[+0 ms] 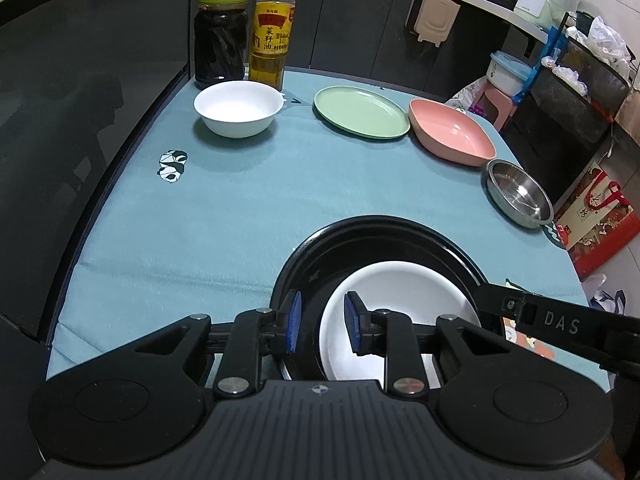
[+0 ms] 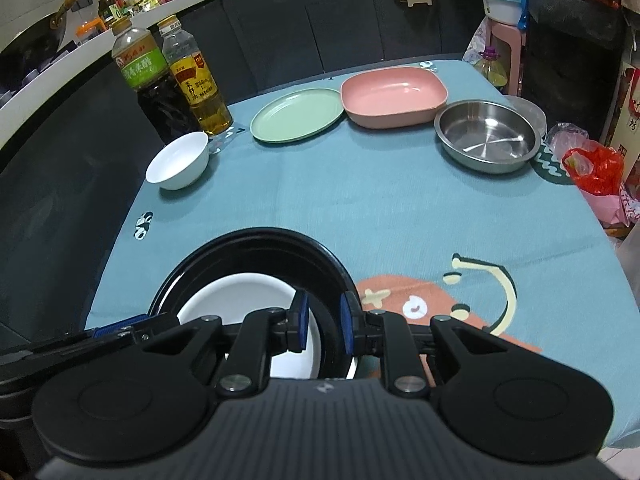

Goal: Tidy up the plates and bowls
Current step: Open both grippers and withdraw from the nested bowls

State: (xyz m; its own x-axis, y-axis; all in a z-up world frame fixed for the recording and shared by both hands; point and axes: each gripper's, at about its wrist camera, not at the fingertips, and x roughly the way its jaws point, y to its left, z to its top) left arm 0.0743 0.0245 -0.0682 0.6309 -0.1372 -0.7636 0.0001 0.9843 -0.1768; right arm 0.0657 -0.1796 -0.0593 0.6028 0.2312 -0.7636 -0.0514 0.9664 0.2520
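A black round plate (image 1: 360,228) lies at the near edge of the teal tablecloth with a white plate (image 1: 404,292) inside it. My left gripper (image 1: 322,326) stands open astride the black plate's left rim. My right gripper (image 2: 324,324) stands open astride the black plate's (image 2: 280,240) right rim, with the white plate (image 2: 240,296) to its left. Farther back lie a white bowl (image 1: 238,108), a green plate (image 1: 360,112), a pink square dish (image 1: 452,132) and a steel bowl (image 1: 520,198). The right wrist view shows them too: bowl (image 2: 180,160), green plate (image 2: 298,114), pink dish (image 2: 394,94), steel bowl (image 2: 486,134).
A dark vinegar bottle (image 1: 220,28) and an oil bottle (image 1: 272,32) stand behind the white bowl. The table's right edge drops to bags (image 2: 596,168) and a pink stool (image 2: 508,40). A dark counter runs along the left and back.
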